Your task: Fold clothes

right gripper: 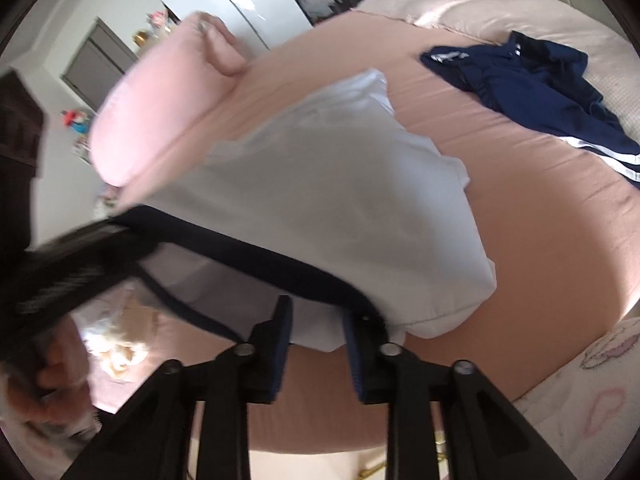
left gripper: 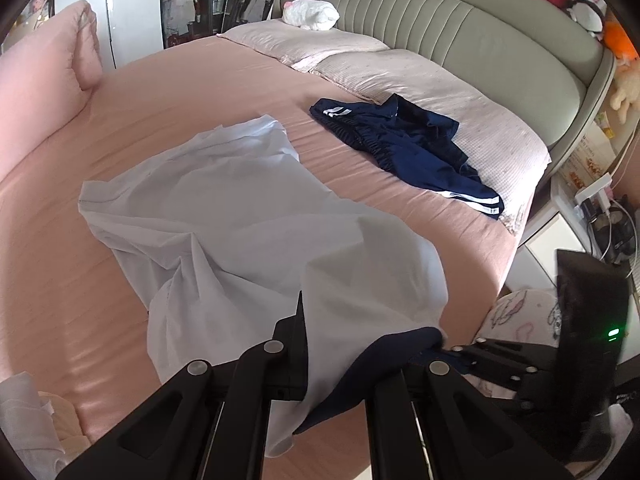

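Two grippers hold one pale white thin cotton shirt with navy collar trim [left gripper: 248,216] over the round pink-sheeted bed [left gripper: 168,92]. Left gripper [left gripper: 344,344] pinches cloth near the navy edge; right gripper [right gripper: 316,344] has fabric between its pads, though whether it's fully clamped I cannot tell. Likely spreading it flat for the first fold; far end lies wrinkled on the sheet. Crumpled navy shorts with white stripes [left gripper: 412,148] wait by the pillows, well apart.

Home bedroom, round pink bed [left gripper: 160,92], padded headboard [left gripper: 460,32], pillows [left gripper: 420,80], plush toys [left gripper: 616,40]
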{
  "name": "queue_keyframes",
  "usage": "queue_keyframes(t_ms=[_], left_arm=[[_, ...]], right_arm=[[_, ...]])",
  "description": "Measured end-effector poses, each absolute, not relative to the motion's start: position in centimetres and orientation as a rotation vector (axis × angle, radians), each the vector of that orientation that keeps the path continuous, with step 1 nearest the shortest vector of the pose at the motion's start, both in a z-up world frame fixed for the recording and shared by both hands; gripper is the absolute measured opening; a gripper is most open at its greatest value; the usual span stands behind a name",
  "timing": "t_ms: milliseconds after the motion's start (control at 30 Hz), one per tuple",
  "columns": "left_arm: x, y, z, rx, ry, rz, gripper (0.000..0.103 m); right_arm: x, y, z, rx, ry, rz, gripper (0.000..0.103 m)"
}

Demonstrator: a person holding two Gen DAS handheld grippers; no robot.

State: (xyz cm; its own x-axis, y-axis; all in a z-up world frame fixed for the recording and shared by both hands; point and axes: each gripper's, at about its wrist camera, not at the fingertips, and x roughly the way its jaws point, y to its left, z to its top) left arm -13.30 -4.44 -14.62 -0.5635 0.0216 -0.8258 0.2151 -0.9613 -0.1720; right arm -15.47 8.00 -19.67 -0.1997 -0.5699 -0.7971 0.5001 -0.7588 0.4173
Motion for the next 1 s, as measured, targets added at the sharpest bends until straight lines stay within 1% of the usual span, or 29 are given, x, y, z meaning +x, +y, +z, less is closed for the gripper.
queue_keyframes(t_ms=[67,167,233,267,400,600,667,800,1000], left_arm=[[-13.3,-4.8,-14.7,1.405,0.442,-2.663,0.004],[-13.0,-5.3,-14.7,1.391,0.542,-2.679,0.004],[-12.9,-5.4,-14.5,1.383,0.605,-2.698,0.004],[-12.8,-5.5,-14.5,1.381,0.630,-2.705,0.004],[-12.9,-5.5,-14.6,1.380,0.657,-2.706,0.004],[-12.7,-6.6,-15.0,1.375,0.790,-2.696,0.004],[-12.6,-7.0,-15.0,1.376,0.834,-2.696,0.004],[-12.5,-7.3,-14.9,1.378,0.840,-2.686,0.003],[-12.3,-8.0,-14.9,1.351,0.861,-2.675,0.004]], right_arm=[[-15.6,7.7,-20.5,1.417,-0.073,-2.009,0.021],[-15.6,7.8,-21.3,1.446,-0.113,-2.008,0.021],[-15.6,8.0,-21.7,1.458,-0.115,-2.016,0.014],[-15.7,7.9,-21.9,1.467,-0.115,-2.016,0.014],[-16.3,7.3,-22.7,1.496,-0.142,-2.024,0.012],[-17.7,6.2,-23.1,1.489,-0.214,-2.045,0.011],[-18.5,5.9,-23.2,1.491,-0.265,-2.044,0.011],[-20.4,5.6,-23.3,1.496,-0.398,-2.031,0.011],[-21.0,5.9,-21.9,1.387,-0.590,-2.018,0.010]])
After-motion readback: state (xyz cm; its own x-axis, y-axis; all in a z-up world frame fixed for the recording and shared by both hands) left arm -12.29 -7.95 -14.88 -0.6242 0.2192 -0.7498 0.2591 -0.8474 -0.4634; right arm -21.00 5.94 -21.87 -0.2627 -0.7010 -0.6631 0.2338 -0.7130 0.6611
